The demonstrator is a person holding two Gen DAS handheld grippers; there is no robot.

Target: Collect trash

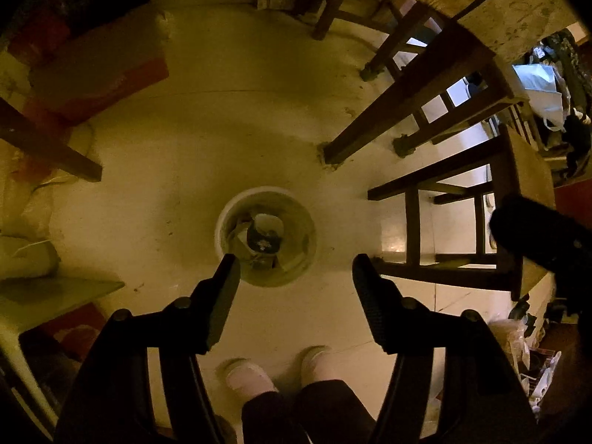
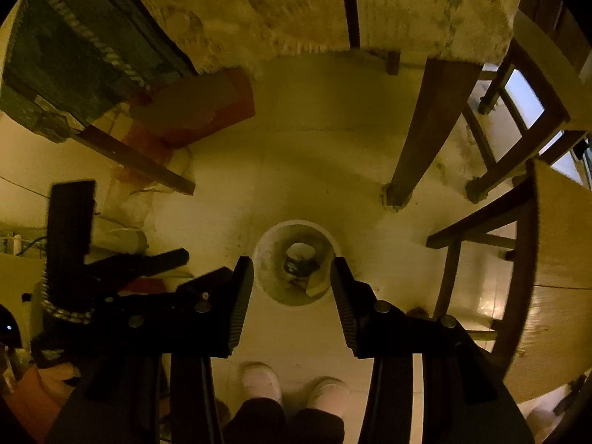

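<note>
A dim, yellow-lit room with a pale tiled floor [image 1: 229, 140]: a white trash bin [image 1: 265, 236] stands on it near dark wooden chair legs [image 1: 377, 125] and a table under a patterned cloth [image 2: 296, 7], crumpled waste already lying inside the bin. The left gripper [image 1: 296, 270] and right gripper [image 2: 292, 277] both hang above the bin with jaws apart and nothing between them, the person's pale shoes [image 1: 248, 377] below

- A bin [image 1: 265, 236] stands on the floor [image 1: 229, 137], trash [image 1: 263, 238] inside it.
- Chair legs [image 1: 388, 125] stand right of it.
- A person's feet [image 1: 281, 373] stand before it, nearer the camera.
</note>
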